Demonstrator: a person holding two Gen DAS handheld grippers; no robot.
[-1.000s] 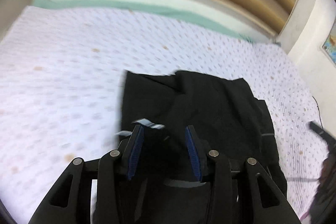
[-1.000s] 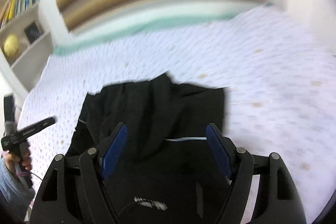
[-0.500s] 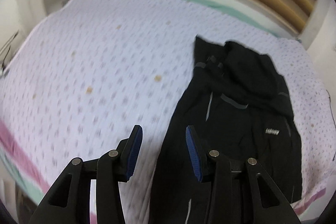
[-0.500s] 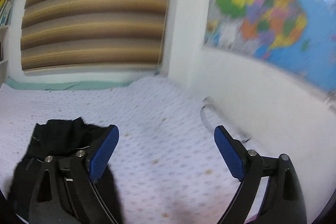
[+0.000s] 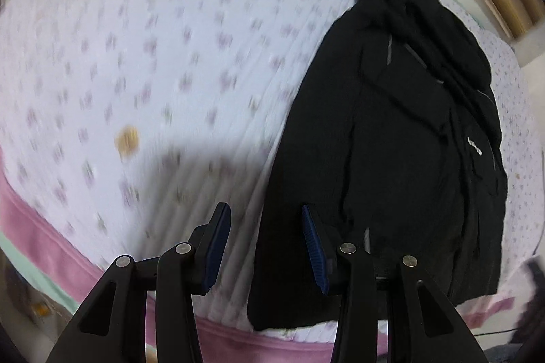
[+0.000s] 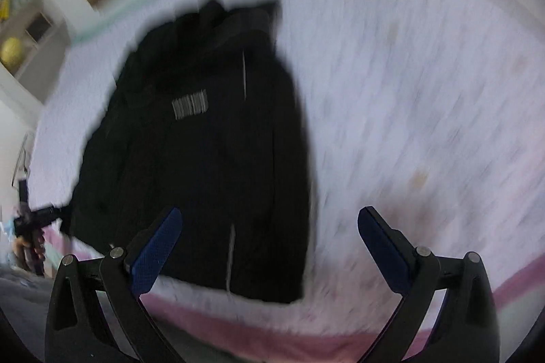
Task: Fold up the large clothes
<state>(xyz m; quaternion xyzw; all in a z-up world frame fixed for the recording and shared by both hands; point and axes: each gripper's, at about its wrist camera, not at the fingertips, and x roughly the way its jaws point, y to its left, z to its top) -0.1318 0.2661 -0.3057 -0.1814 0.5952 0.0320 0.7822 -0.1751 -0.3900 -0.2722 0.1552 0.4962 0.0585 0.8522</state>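
The bed [image 5: 143, 63], under a pale dotted quilt with a pink border, carried a black jacket [image 5: 391, 158] lying lengthwise, hem toward the near edge, hood away. It looked soft, bulky and somewhat slick, likely to slump when lifted; the hem corners or shoulders seemed the best holds. The left hand-held gripper [image 5: 265, 242] hovered partly open and empty, just over the hem's left edge. The right hand-held gripper [image 6: 269, 247] was spread wide, empty, above the hem's right side.
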